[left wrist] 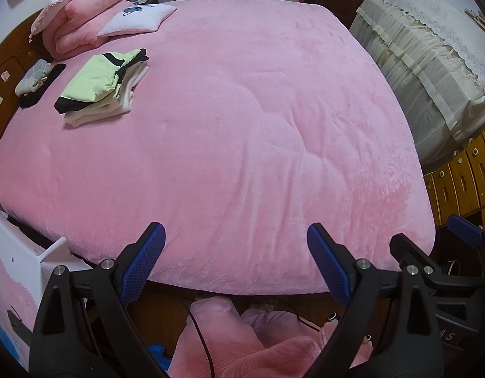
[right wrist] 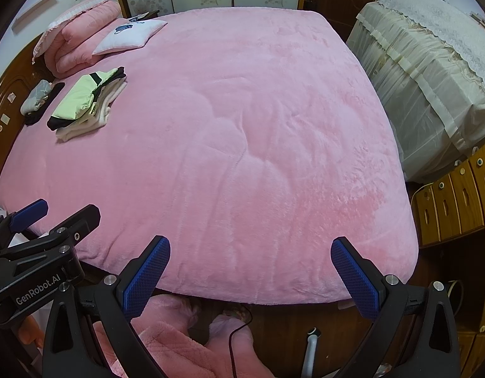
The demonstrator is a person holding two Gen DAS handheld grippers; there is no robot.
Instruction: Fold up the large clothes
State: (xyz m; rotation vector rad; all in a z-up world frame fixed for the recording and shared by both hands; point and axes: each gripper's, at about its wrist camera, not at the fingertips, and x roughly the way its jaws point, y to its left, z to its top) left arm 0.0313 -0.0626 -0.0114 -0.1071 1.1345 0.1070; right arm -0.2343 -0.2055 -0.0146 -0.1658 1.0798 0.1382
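Observation:
A stack of folded clothes [left wrist: 103,86], pale green and black on top of white, lies at the far left of the pink bed [left wrist: 242,141]; it also shows in the right wrist view [right wrist: 86,104]. A pink fleece garment [left wrist: 242,343] lies low, below the bed's near edge, under both grippers [right wrist: 166,330]. My left gripper [left wrist: 236,263] is open and empty above the bed's near edge. My right gripper [right wrist: 250,275] is open and empty beside it, to the right. Each gripper shows at the edge of the other's view.
Pink folded quilt [left wrist: 84,12] and white pillow [left wrist: 138,19] at the headboard. A small grey and black bundle [left wrist: 34,78] lies at the far left. Covered furniture [left wrist: 431,63] and wooden drawers [left wrist: 463,179] stand right. A cable [right wrist: 239,340] runs across the floor.

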